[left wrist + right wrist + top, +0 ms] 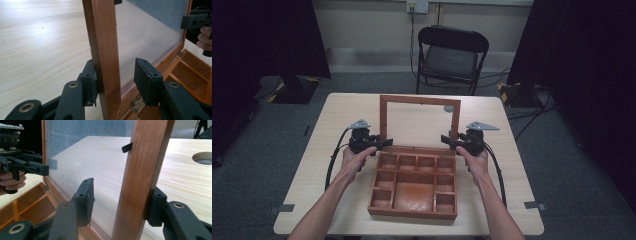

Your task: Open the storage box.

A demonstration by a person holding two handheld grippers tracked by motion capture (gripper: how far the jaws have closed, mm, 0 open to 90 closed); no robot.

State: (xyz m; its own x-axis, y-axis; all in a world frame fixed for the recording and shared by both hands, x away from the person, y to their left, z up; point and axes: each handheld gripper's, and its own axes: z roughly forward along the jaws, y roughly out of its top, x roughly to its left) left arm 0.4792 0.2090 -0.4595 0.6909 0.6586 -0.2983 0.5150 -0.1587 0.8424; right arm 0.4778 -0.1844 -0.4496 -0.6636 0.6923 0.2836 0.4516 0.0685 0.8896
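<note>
On the counter (pixel 337 115), high view: wooden box (pixel 414 187) with open compartments sits at centre, toward the person's edge. Its glass-paned lid (pixel 420 102) stands about upright on the hinges at the box's far edge. Left tongs (pixel 379 144) are at the lid's left upright, right tongs (pixel 447 140) at its right upright, both low, just above the hinge line. A hand backs each tool. An empty chair (pixel 451 55) stands beyond the box, off the counter.

Left gripper view: the lid's left upright (pixel 103 50) passes between the jaws. The outer pad (pixel 90 80) lies against the wood; the inner pad (pixel 146 80) stands clear of it, over the glass pane (pixel 147 40). So these tongs are released, straddling the frame without pinching it. A brass hinge (pixel 137 103) shows below the upright.

Right gripper view: the lid's right upright (pixel 142 175) sits between the jaws. The outer pad (pixel 156 205) touches the wood; the inner pad (pixel 85 197) is apart from it. Released as well. A round hole (pixel 203 157) in the counter lies beyond the upright.

Progress, as a judgement: lid is raised and the compartments are exposed, all empty. Whether the lid is being let go after opening or about to be gripped for closing cannot be told
</note>
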